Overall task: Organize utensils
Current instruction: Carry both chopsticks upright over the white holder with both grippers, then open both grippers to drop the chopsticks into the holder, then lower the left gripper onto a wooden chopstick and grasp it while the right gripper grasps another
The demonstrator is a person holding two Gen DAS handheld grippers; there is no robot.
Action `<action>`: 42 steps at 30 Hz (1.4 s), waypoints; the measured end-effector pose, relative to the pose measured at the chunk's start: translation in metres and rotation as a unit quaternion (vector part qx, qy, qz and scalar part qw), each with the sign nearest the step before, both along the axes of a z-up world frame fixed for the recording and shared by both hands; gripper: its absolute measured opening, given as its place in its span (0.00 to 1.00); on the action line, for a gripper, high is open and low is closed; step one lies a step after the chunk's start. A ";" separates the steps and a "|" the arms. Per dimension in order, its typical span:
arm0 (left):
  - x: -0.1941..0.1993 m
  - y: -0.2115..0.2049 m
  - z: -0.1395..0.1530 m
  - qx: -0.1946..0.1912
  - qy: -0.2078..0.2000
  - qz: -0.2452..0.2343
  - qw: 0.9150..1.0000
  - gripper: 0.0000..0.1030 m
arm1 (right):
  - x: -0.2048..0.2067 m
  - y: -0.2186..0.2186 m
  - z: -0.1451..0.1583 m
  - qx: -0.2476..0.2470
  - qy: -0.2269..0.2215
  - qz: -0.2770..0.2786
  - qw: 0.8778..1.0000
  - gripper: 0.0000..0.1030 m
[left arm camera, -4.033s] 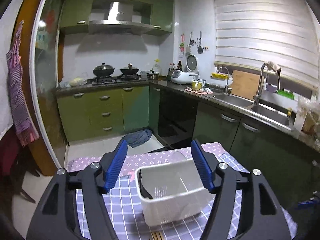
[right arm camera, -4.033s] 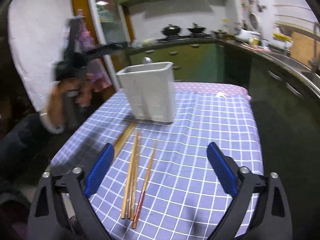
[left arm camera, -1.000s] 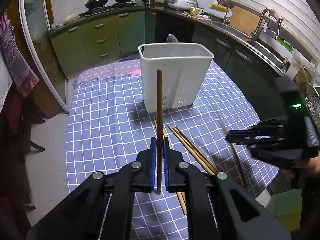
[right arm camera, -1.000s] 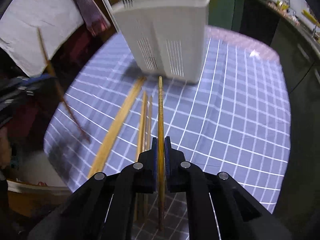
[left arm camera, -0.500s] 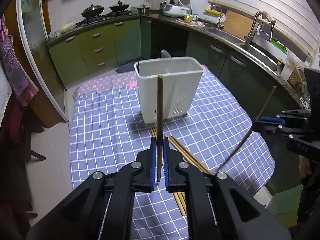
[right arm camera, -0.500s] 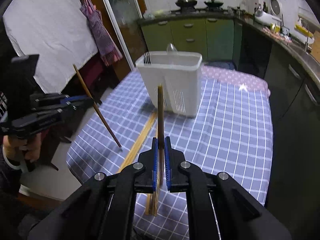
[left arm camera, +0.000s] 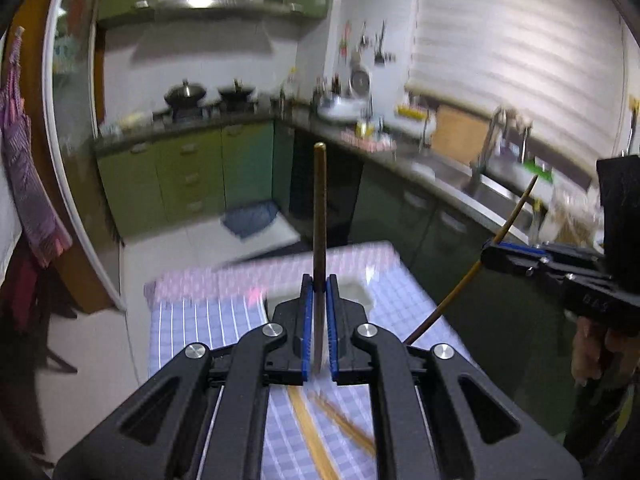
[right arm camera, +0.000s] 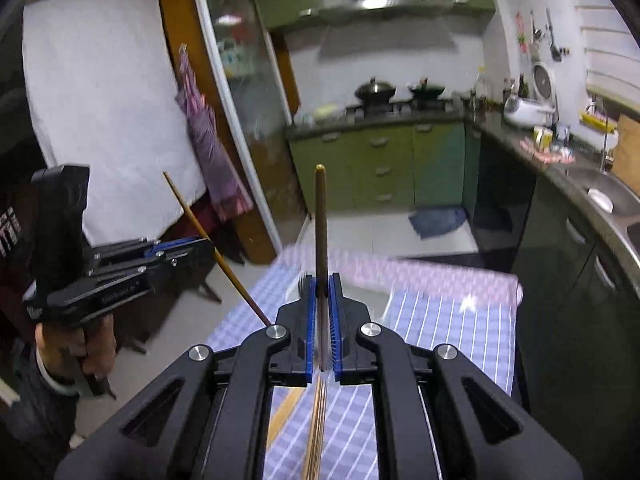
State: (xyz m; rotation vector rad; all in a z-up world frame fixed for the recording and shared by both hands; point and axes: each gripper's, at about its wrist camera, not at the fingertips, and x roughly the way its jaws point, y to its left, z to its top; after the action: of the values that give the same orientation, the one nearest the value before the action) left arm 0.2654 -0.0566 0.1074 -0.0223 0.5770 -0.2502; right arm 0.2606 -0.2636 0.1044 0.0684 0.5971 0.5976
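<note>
Left wrist view: left gripper (left arm camera: 319, 320) jaws closed tight on a dark chopstick (left arm camera: 319, 216), which stands up between the blue pads (left arm camera: 307, 332) and sticks out well past the tips. White utensil holder (left arm camera: 362, 300) sits just beyond the jaws, mostly hidden behind them, on the checked tablecloth (left arm camera: 192, 332). Loose chopsticks (left arm camera: 320, 440) lie on the cloth below the jaws, blurred. Right of the jaws, the right gripper (left arm camera: 486, 254) grips a second chopstick (left arm camera: 480, 264), tilted.

Right wrist view: right gripper (right arm camera: 321, 320) jaws also pinched on its chopstick (right arm camera: 320, 220), upright between the pads. Holder rim (right arm camera: 298, 284) is barely visible just past the jaw tips. More chopsticks (right arm camera: 316, 432) lie under the jaws. Left gripper (right arm camera: 210, 246) is off to the left, clamping its slanted chopstick (right arm camera: 208, 236).
</note>
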 end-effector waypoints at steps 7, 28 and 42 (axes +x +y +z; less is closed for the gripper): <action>0.036 -0.013 -0.003 0.024 -0.052 0.024 0.998 0.06 | 0.051 0.008 0.015 -0.001 -0.026 -0.038 0.999 0.07; 0.059 -0.009 -0.066 0.037 0.055 0.019 0.998 0.17 | 0.084 0.036 -0.075 -0.056 0.033 -0.028 0.997 0.20; -0.010 0.015 -0.182 0.023 0.282 0.008 0.959 0.26 | -0.030 0.005 -0.187 -0.116 0.121 0.005 0.986 0.34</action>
State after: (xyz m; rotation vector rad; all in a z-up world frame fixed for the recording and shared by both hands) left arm 0.2552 -0.0415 -0.0743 -0.0543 1.1518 -0.2144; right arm 0.2308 -0.2589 -0.0829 -0.0823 0.8990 0.5298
